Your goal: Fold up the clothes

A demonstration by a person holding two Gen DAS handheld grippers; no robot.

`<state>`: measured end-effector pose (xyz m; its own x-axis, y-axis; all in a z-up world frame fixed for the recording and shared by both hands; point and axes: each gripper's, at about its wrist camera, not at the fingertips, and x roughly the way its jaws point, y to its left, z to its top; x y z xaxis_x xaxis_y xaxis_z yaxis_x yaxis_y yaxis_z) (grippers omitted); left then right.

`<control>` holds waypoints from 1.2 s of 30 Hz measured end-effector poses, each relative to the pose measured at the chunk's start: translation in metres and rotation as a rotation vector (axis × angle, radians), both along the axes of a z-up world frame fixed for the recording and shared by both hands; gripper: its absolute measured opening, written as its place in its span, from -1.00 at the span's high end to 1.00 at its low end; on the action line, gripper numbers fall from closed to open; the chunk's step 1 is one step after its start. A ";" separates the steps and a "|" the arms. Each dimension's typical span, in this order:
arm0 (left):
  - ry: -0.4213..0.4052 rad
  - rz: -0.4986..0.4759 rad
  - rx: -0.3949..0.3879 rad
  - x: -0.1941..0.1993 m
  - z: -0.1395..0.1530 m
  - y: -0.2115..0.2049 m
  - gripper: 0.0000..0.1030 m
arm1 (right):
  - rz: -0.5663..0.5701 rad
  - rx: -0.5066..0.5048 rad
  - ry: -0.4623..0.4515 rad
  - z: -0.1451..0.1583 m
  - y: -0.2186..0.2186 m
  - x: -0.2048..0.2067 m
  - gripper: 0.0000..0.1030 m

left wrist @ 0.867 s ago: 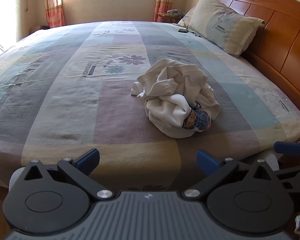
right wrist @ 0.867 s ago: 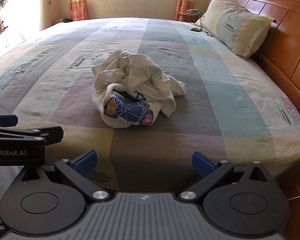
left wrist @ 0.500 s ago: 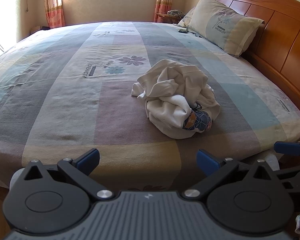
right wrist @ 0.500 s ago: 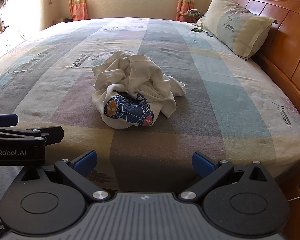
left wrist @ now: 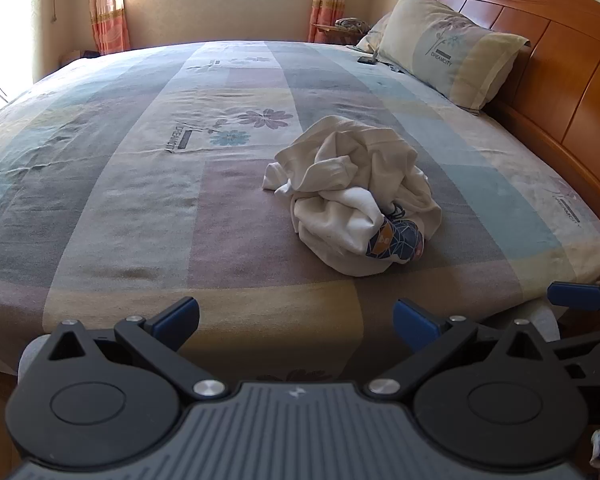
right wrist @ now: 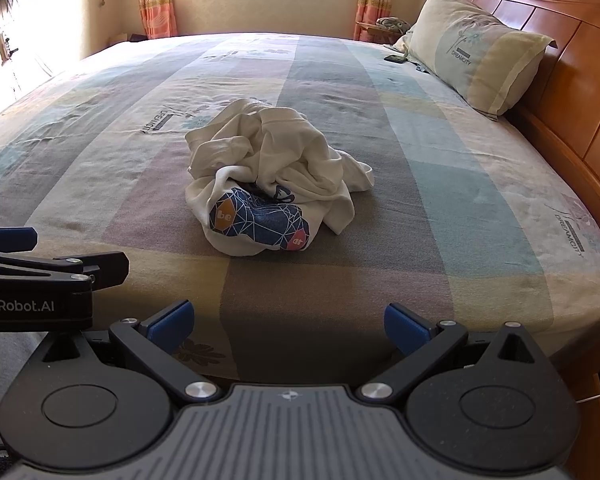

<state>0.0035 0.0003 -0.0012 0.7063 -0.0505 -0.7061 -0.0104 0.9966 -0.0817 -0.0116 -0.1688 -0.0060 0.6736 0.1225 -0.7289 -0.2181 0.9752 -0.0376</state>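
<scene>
Trouble starts with the heap itself: the cream T-shirt (right wrist: 274, 184) lies crumpled on the patchwork bedsheet (right wrist: 440, 208), near the foot edge, its blue printed panel (right wrist: 260, 222) tucked underneath and facing you. Your left gripper (left wrist: 296, 320) and right gripper (right wrist: 286, 322) both hang short of the mattress with jaws spread wide and nothing between them. If you pinch the nearest bulge, you will likely catch several layers at once and lift a knot rather than a hem. You could also snag the sheet beneath and drag it up. I cannot tell where the collar or sleeves lie, so find an edge first.
</scene>
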 end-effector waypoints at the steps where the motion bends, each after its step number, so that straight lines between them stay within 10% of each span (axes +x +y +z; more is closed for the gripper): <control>1: 0.000 0.000 0.001 0.000 0.000 0.000 -0.99 | 0.000 0.000 0.001 0.000 0.000 0.001 -1.00; 36: 0.004 -0.004 0.015 0.007 0.000 -0.002 -0.99 | 0.000 0.001 0.007 -0.002 -0.001 0.007 -1.00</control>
